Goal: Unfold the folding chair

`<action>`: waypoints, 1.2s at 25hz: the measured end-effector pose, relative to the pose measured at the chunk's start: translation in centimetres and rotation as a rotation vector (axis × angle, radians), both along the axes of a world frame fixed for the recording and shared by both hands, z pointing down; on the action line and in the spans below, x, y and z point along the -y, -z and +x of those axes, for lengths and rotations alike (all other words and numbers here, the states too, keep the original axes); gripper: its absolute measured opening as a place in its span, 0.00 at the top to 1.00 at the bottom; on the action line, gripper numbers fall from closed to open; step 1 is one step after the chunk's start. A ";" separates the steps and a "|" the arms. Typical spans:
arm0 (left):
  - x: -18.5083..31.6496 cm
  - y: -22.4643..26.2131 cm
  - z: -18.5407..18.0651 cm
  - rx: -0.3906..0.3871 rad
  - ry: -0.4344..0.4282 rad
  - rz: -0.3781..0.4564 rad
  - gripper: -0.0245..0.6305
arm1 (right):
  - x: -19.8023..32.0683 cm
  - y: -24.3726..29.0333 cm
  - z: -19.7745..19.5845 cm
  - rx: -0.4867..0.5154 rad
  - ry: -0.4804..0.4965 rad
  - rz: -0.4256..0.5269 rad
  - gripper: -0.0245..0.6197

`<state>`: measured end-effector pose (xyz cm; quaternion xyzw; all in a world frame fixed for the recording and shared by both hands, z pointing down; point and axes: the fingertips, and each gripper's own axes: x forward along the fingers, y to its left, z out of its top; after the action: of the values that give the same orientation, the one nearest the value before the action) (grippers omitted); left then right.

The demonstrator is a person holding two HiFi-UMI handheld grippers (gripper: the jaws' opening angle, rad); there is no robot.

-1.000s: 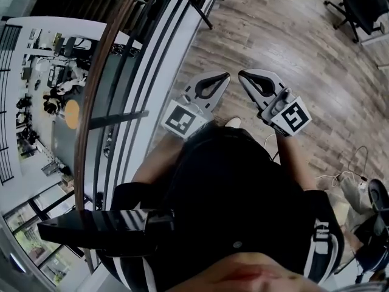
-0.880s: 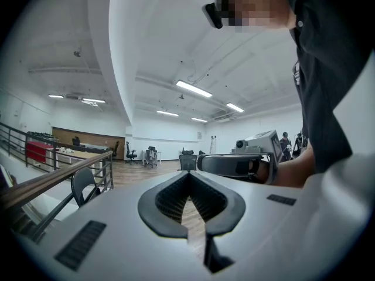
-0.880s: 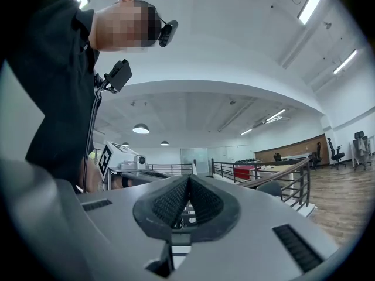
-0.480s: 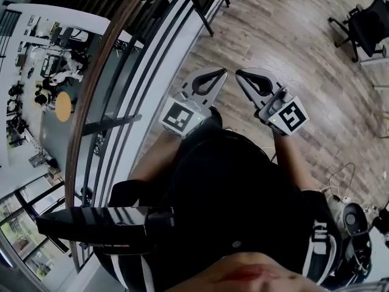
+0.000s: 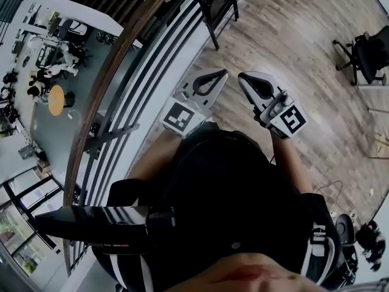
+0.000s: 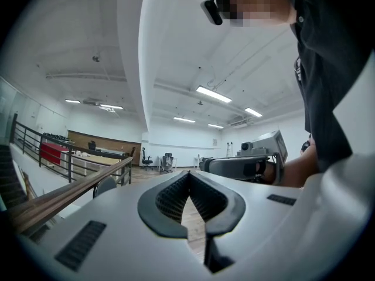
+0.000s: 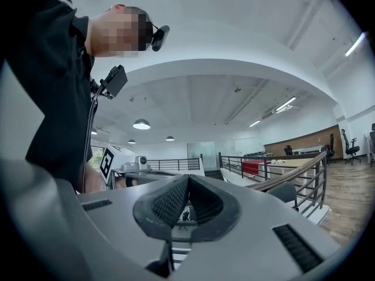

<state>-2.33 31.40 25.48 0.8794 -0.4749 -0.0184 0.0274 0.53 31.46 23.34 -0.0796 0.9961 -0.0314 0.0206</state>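
Observation:
A dark chair (image 5: 216, 0) stands by the railing at the top of the head view, well ahead of both grippers. Its grey back shows in the left gripper view (image 6: 105, 186) and in the right gripper view (image 7: 286, 192). I cannot tell whether it is folded. My left gripper (image 5: 223, 73) is held level in front of the person's body, shut, with nothing in it. My right gripper (image 5: 242, 76) is beside it, also shut and empty. Their tips point toward each other, a small gap apart. Each gripper view shows its ribbed pads (image 6: 176, 195) (image 7: 171, 201) closed together.
A curved wooden handrail (image 5: 115, 59) with dark bars runs along the left, with a lower floor beyond it. A black office chair (image 5: 364, 53) stands at the right on the wood floor (image 5: 285, 35). Cables and gear (image 5: 346, 224) lie at the lower right.
The person has walked forward along the railing with both grippers held shut. The dark chair at the top has come further into view; the office chair has slid right.

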 end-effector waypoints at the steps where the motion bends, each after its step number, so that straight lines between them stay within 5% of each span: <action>1: 0.8 -0.1 -0.8 0.004 0.000 -0.002 0.96 | 0.8 0.0 -0.7 0.004 -0.001 -0.015 0.95; 7: 4.4 0.4 -4.6 -0.009 0.042 -0.008 0.96 | 4.6 0.1 -3.7 -0.003 0.006 -0.026 0.95; 12: 11.5 -2.7 -2.6 0.002 0.074 -0.031 0.96 | 12.0 -2.1 -2.0 0.018 0.044 -0.020 0.95; 18: 15.1 -0.4 -5.0 0.005 0.139 -0.054 0.96 | 16.1 0.1 -4.6 0.015 0.093 -0.024 0.95; 30: 30.5 -1.1 -2.9 0.041 0.335 -0.096 0.96 | 31.5 0.3 -2.4 0.031 0.265 -0.017 0.95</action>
<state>-5.25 0.87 26.58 0.7859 -0.6155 0.0179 0.0561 -1.84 -0.04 23.06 0.0528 0.9972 -0.0437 0.0309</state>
